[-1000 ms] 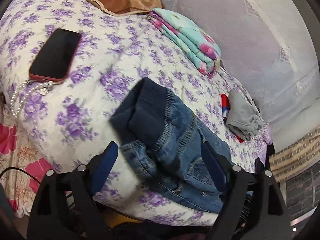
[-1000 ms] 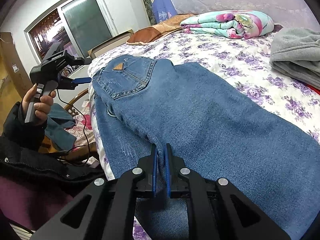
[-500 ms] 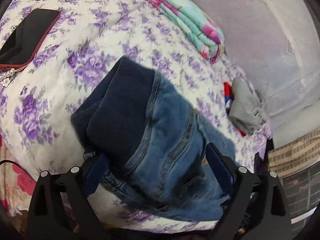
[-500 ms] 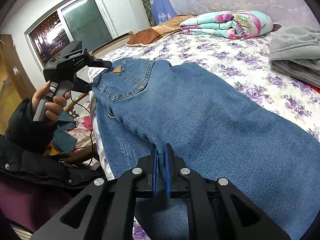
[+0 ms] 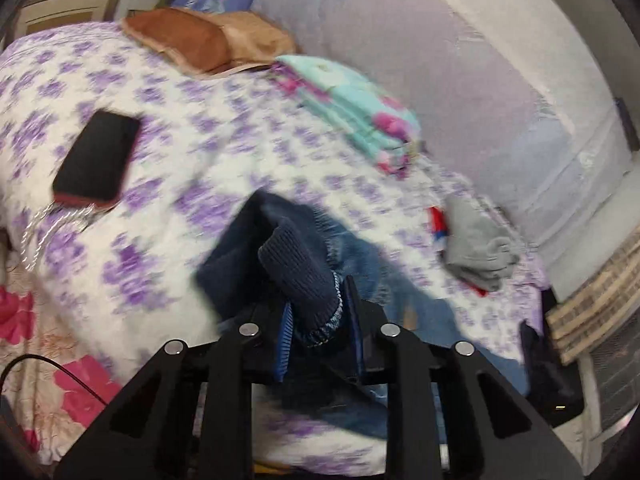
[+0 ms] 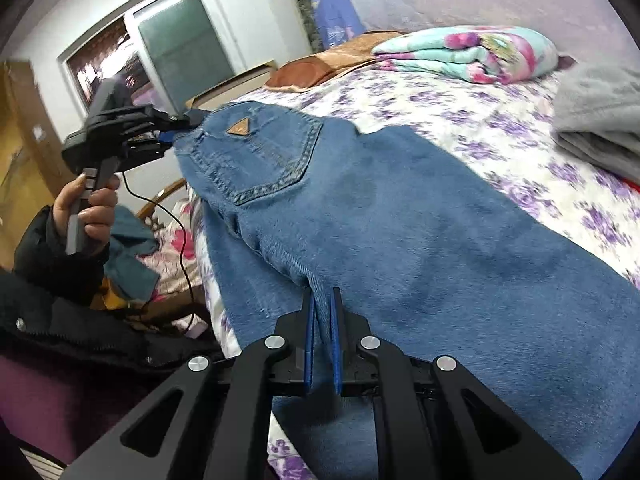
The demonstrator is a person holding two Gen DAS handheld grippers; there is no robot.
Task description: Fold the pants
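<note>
Bed [image 6: 460,120]: covered by a sheet with purple flowers; it carries all items noted.

Jeans [image 6: 400,240]: spread lengthwise over the near side of the bed, back pocket facing up, waist toward the window end.

Folded blanket [image 6: 472,54]: floral, at the far side of the bed, well apart from the jeans. A brown pillow [image 5: 200,38] lies beside it.

Grey garment [image 5: 476,248]: folded, near the far edge.

Left gripper [image 5: 316,320]: fingers pinching the dark ribbed waistband of the jeans, which bunches between them. In the right wrist view this gripper [image 6: 176,130] sits at the waist corner, raised in the person's hand [image 6: 88,204].

Right gripper [image 6: 322,320]: fingers pressed nearly together on a fold of denim at the leg's near edge.

Phone [image 5: 96,160]: dark, flat on the sheet, well apart from the jeans.
</note>
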